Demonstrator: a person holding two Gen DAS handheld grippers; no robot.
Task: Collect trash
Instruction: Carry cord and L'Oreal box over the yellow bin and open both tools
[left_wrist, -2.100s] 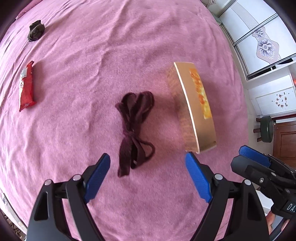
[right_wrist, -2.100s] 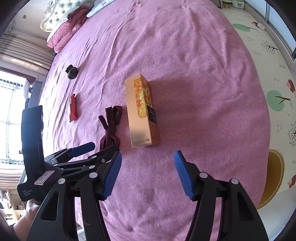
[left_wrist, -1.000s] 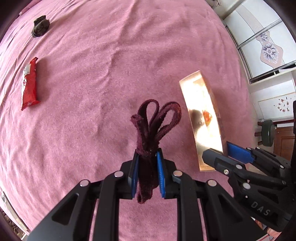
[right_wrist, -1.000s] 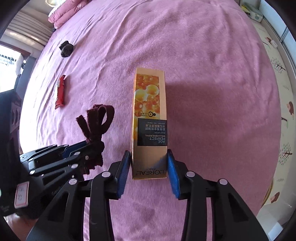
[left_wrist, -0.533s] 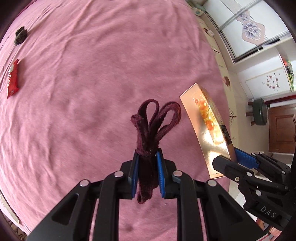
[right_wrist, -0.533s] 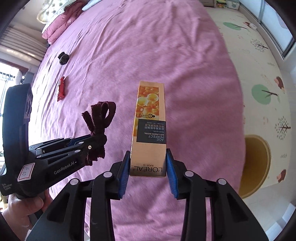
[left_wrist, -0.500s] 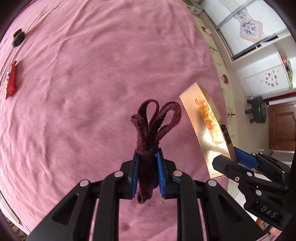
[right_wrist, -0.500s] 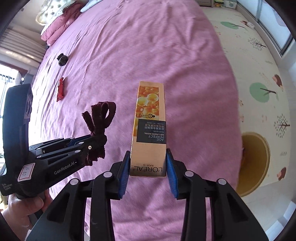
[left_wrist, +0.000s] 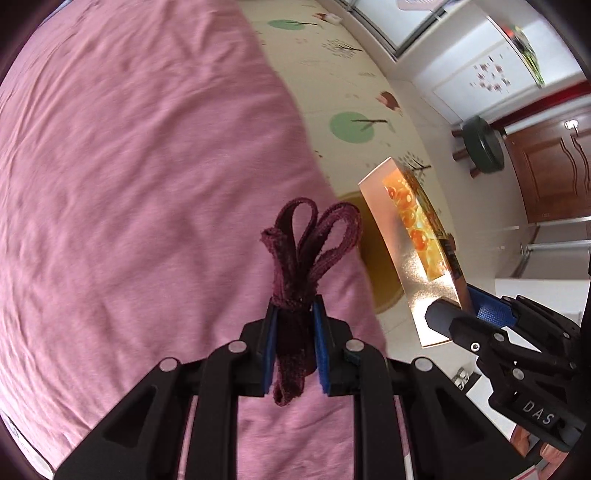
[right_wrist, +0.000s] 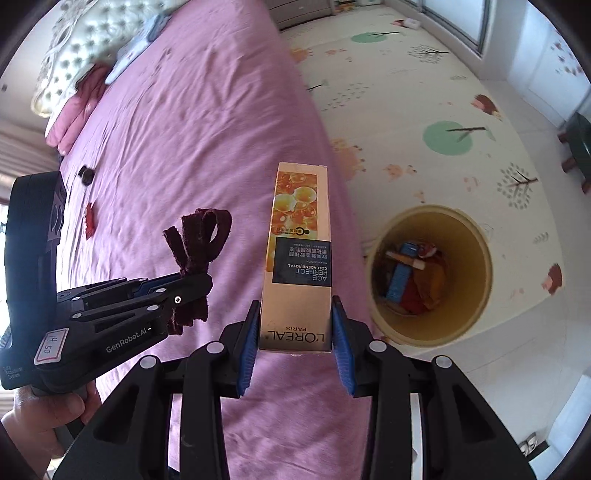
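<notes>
My left gripper (left_wrist: 294, 317) is shut on a dark maroon fabric strap (left_wrist: 303, 251), whose loops stick up above the pads; it also shows in the right wrist view (right_wrist: 197, 240). My right gripper (right_wrist: 295, 328) is shut on a gold L'Oreal carton (right_wrist: 297, 258), held upright; the carton also shows in the left wrist view (left_wrist: 413, 236). Both are lifted above the pink bed (right_wrist: 192, 122) near its edge. A yellow trash bin (right_wrist: 476, 295) stands on the floor to the right, with several bits of trash inside.
A red wrapper (right_wrist: 89, 218) and a small black object (right_wrist: 87, 173) lie far back on the bed. Pillows (right_wrist: 74, 55) are at the head. A dark green stool (left_wrist: 482, 142) and a wooden door (left_wrist: 550, 166) are across the patterned floor mat (right_wrist: 424, 92).
Both grippers closed on the strap and the carton, lifted them off the bed, and swung right toward the bed's edge. The bin has come into view.
</notes>
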